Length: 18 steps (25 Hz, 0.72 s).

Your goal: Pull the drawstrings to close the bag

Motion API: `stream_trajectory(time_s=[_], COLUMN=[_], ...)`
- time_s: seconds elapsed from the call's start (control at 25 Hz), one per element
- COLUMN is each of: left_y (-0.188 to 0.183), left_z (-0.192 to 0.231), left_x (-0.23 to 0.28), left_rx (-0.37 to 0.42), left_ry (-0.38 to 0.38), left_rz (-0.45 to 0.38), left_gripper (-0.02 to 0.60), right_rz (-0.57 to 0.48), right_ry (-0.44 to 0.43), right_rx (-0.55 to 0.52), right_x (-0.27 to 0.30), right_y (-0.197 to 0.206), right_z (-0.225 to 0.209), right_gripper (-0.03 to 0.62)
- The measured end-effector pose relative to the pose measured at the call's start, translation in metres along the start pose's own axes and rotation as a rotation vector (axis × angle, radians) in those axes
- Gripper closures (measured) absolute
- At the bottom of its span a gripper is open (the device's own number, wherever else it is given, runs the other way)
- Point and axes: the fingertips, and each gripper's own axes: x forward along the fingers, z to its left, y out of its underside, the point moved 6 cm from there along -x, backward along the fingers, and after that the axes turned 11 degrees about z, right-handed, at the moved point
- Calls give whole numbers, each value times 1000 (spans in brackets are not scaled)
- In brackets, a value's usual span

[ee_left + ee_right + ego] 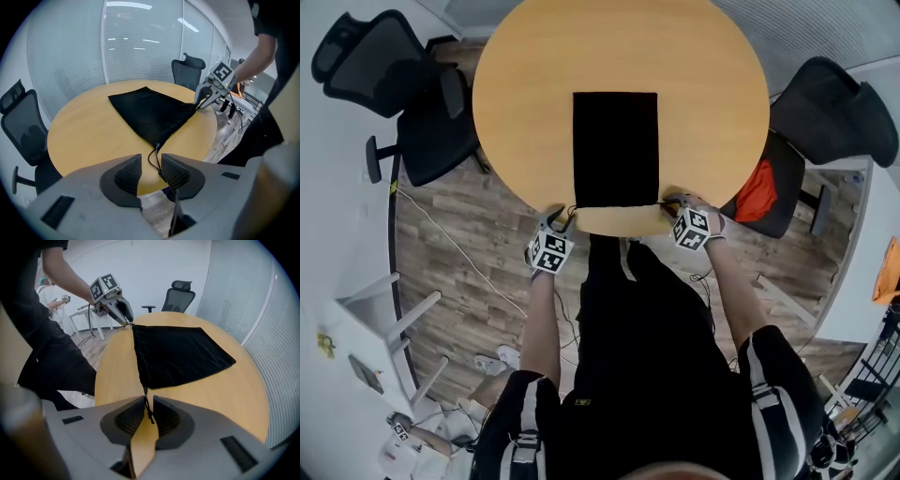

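Note:
A flat black drawstring bag lies in the middle of the round wooden table, its mouth toward the near edge. My left gripper sits at the bag's near left corner. In the left gripper view its jaws stand a little apart, with a slack loop of the left drawstring between them, touching the right pad. My right gripper is at the near right corner. In the right gripper view it is shut on the right drawstring, which runs up to the bag.
Black office chairs stand at the table's left and right; a red item lies on the right chair's seat. A white desk stands at lower left over wood flooring with cables. Both grippers hang at the table's near edge.

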Motion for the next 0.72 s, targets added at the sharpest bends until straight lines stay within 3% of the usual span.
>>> stream_trajectory(time_s=[0.28, 0.52, 0.72], left_y=[-4, -4, -3], left_z=[5, 3, 9], left_x=[10, 19, 19], left_rx=[43, 80, 35], left_ry=[16, 48, 68], left_rz=[2, 20, 15], left_gripper=[469, 469, 471], right_rz=[46, 22, 4], right_ry=[7, -12, -14], right_rx=[-38, 96, 192], right_x=[4, 4, 6], right_y=[-7, -1, -3], right_z=[3, 4, 3], right_gripper=[489, 521, 531])
